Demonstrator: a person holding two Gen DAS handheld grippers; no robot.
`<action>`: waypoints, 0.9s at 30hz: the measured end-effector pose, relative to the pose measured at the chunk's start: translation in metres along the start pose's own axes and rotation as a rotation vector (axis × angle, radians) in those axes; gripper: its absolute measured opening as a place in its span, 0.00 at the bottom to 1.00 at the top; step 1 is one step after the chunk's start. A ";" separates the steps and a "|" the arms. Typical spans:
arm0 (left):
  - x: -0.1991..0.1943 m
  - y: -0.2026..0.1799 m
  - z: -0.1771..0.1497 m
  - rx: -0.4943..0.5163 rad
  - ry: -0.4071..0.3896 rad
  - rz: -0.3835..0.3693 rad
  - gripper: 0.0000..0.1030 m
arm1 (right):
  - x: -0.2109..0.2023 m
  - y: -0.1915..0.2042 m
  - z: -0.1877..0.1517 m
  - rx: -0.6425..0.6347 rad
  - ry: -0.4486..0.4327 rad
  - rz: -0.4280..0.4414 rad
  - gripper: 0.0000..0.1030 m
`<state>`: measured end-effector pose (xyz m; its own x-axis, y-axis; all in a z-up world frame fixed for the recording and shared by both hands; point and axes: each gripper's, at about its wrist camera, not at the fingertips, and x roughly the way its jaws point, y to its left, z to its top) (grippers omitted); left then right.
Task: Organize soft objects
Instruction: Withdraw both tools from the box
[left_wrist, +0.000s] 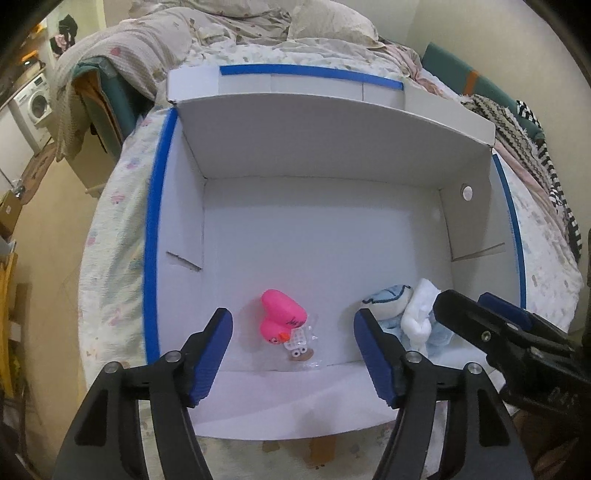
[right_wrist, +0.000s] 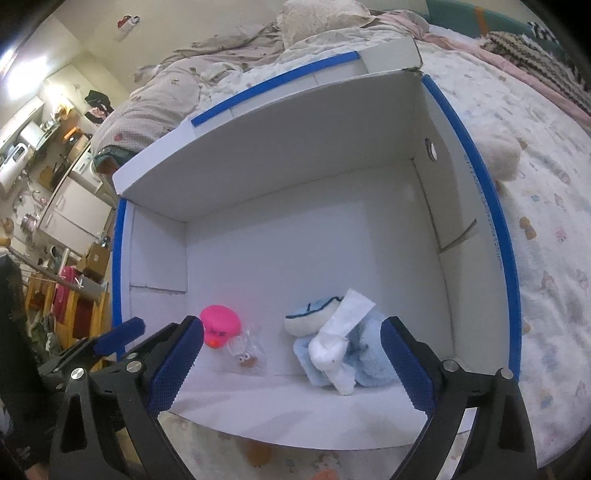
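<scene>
A bed (left_wrist: 110, 229) with a pale patterned sheet filled both views, rumpled bedding heaped across the top of each frame. On it sat a large white cardboard box (left_wrist: 317, 236), open-topped, its rim edged in blue tape and one flap folded inward at the far side. The box took up the centre of both frames.

Inside, near the bottom edge of the box floor, lay the soft things. In the lower right of the left wrist view was a light blue plush toy (left_wrist: 391, 306) with a white cloth (left_wrist: 417, 314) draped over it, the two touching. Just left of centre lay a pink rubber duck (left_wrist: 282, 315), tipped on its side, and touching it a small clear packet (left_wrist: 301, 347) holding a tiny toy with eyes. In the right wrist view a cream plush (right_wrist: 498, 155) rested on the sheet outside the box, against its right wall.

The left tongs (left_wrist: 293, 354) were spread wide and held nothing, hovering above the duck and packet. The right tongs (right_wrist: 291, 365) were likewise released and empty, framing the blue plush and cloth; they appeared at the lower right edge of the left wrist view.

Judging from this, the risks were these: the two tongs hung near each other and could collide over the box's near wall; a grab at the duck could also catch the slippery packet; and the loose cloth could slide off the plush if lifted together.
</scene>
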<state>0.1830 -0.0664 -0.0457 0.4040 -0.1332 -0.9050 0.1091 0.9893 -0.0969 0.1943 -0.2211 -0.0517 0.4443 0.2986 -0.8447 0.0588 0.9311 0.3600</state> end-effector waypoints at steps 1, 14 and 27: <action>-0.002 0.001 -0.001 -0.002 -0.004 0.008 0.64 | 0.000 0.000 0.000 -0.002 0.002 -0.005 1.00; -0.032 0.027 -0.012 -0.054 -0.054 0.003 0.64 | -0.003 -0.004 -0.016 -0.021 0.031 0.007 1.00; -0.061 0.060 -0.034 -0.122 -0.062 -0.003 0.64 | -0.028 -0.010 -0.044 0.009 0.060 0.083 1.00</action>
<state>0.1338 0.0029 -0.0109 0.4593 -0.1355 -0.8779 0.0003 0.9883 -0.1524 0.1416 -0.2295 -0.0489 0.3939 0.3865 -0.8340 0.0320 0.9010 0.4327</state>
